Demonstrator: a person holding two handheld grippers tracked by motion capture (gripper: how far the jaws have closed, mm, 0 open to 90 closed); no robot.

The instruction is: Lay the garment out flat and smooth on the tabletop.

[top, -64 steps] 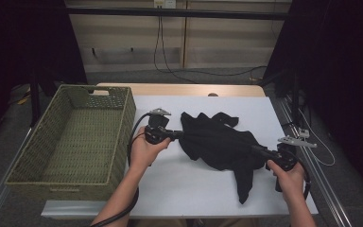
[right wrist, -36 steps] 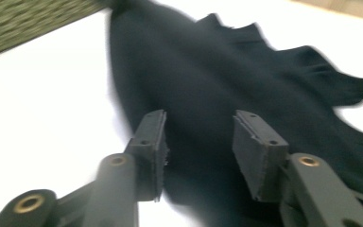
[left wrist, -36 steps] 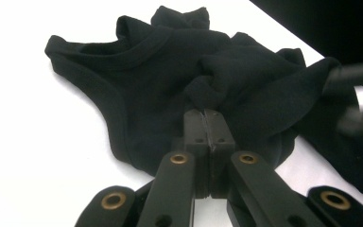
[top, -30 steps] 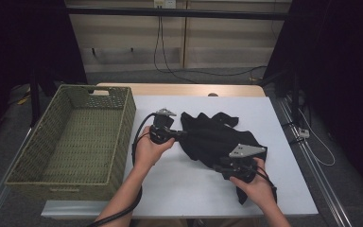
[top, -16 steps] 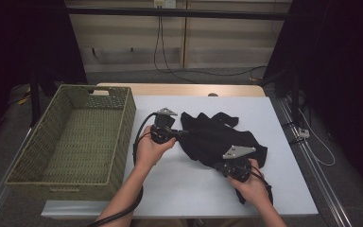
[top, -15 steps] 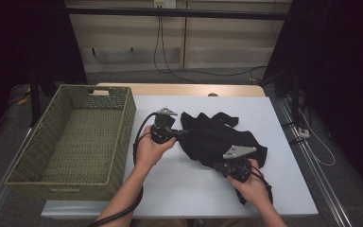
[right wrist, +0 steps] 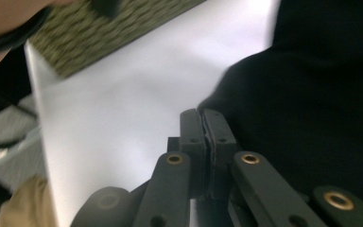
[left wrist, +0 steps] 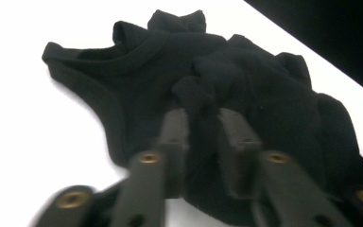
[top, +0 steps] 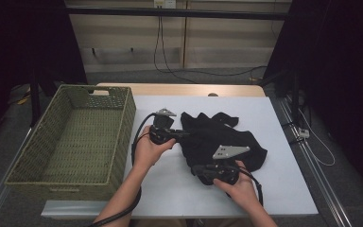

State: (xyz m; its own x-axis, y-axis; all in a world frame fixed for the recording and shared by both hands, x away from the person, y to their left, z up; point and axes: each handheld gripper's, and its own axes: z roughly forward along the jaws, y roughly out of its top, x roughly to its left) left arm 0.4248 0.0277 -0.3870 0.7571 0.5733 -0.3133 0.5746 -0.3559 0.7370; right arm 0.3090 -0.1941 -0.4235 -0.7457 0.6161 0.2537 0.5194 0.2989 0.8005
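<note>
1. Since the earliest frame the right gripper (top: 203, 170) has come in from the table's right edge toward the middle of the near side, and the trailing lower part of the black garment (top: 222, 142) has been gathered into a more compact heap.
2. The left gripper (top: 182, 134) sits at the garment's left edge. Its jaws have just been opening; in the left gripper view a fold of cloth stands between them with a gap on either side, so the pads (left wrist: 236, 142) do not clamp it.
3. The right gripper's jaws stand pressed together at the garment's near edge. A thin layer of cloth may be pinched between them; this cannot be confirmed.
4. The garment lies crumpled on the white table surface (top: 274, 189), right of centre, well apart from the basket.
5. A green woven basket (top: 38, 161) stands at the table's left side, just beside the white surface.
6. A wooden strip (top: 179, 90) borders the table's far edge.
7. Beyond it, a pale panelled wall (top: 217, 38) carries hanging cables (top: 160, 47); dark curtains (top: 340, 71) flank both sides.
8. A metal rail (top: 312, 175) runs along the table's right side.
</note>
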